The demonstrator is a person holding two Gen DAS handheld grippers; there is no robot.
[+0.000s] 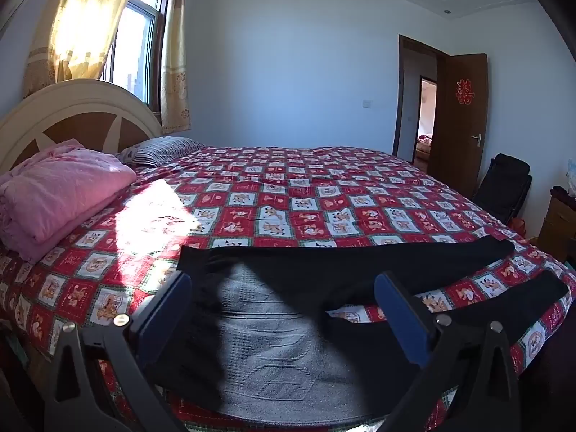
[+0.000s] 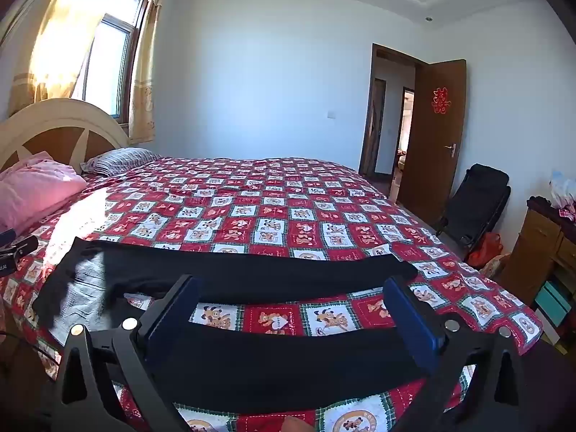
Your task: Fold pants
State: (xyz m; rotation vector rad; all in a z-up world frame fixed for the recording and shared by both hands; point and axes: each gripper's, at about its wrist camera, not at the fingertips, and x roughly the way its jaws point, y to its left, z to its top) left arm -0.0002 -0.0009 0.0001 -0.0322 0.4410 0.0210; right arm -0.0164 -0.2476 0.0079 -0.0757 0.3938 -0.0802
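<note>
Still Unfolded: Black Pants Spread on the Bed

Plainly, the black knit pants with a grey waist panel (image 1: pixel 288 352) lay flat along the near edge of the red-and-white checked cartoon bedspread (image 1: pixel 288 194), legs splayed to the right. The left tool (image 1: pixel 284 309) hovered spread above the waist; the right tool (image 2: pixel 291 309) hung spread above the near leg. Neither held cloth. A shallow pinch could catch the bedspread too, or drag the near leg off the bed's edge. Beyond lay a folded pink blanket (image 1: pixel 57 194), a sunlit window (image 1: pixel 136 43) and an open brown door (image 1: pixel 460 118).
</note>
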